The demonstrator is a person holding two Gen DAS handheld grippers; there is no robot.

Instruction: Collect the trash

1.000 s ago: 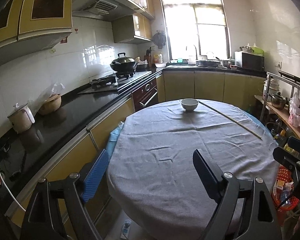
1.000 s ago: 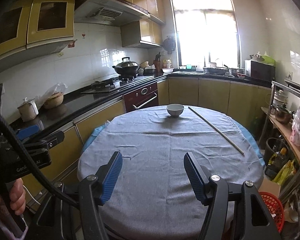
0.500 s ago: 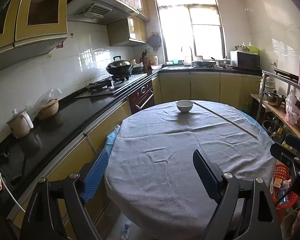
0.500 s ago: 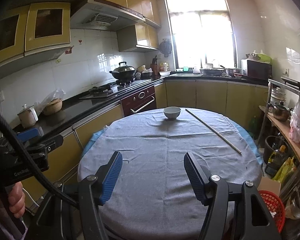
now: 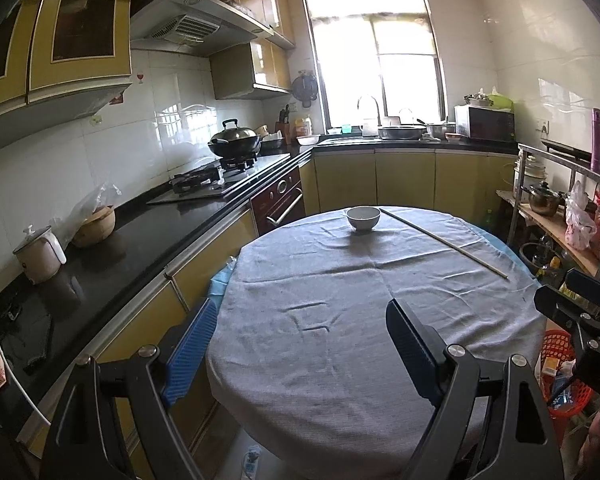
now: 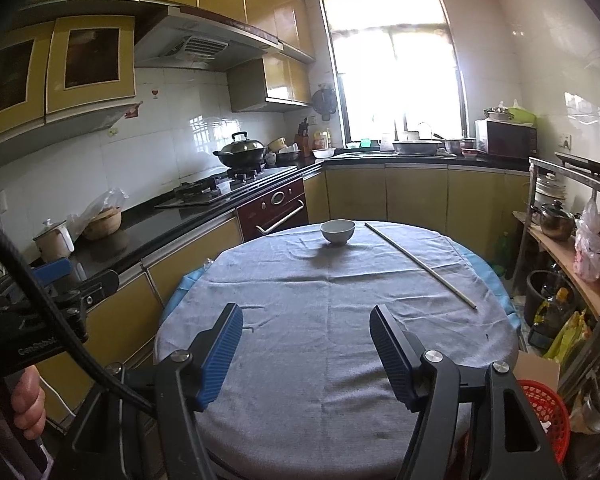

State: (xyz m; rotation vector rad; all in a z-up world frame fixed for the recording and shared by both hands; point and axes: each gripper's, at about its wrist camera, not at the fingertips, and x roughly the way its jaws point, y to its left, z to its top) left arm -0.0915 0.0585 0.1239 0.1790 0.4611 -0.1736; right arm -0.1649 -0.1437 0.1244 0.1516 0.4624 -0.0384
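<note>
Yellow-cabinet kitchen, with a round table under a grey cloth [image 6: 332, 360] filling the foreground: over the past second both cameras have eased back and tilted slightly, bringing no trash nearer. A small white ceramic bowl [image 6: 337, 231] and a long thin wooden stick [image 6: 420, 264] lie far across. Left gripper [image 5: 300, 350] and right gripper [image 6: 306, 354] hover spread wide, empty. A red plastic basket [image 6: 544, 412] stands near right.

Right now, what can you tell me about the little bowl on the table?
The bowl is small, round and white, probably ceramic, with a narrow foot. It stands upright on the grey tablecloth at the table's far side, casting a shadow toward the camera. A long thin stick lies to its right, not touching. Nothing can be seen inside it from here.
</note>
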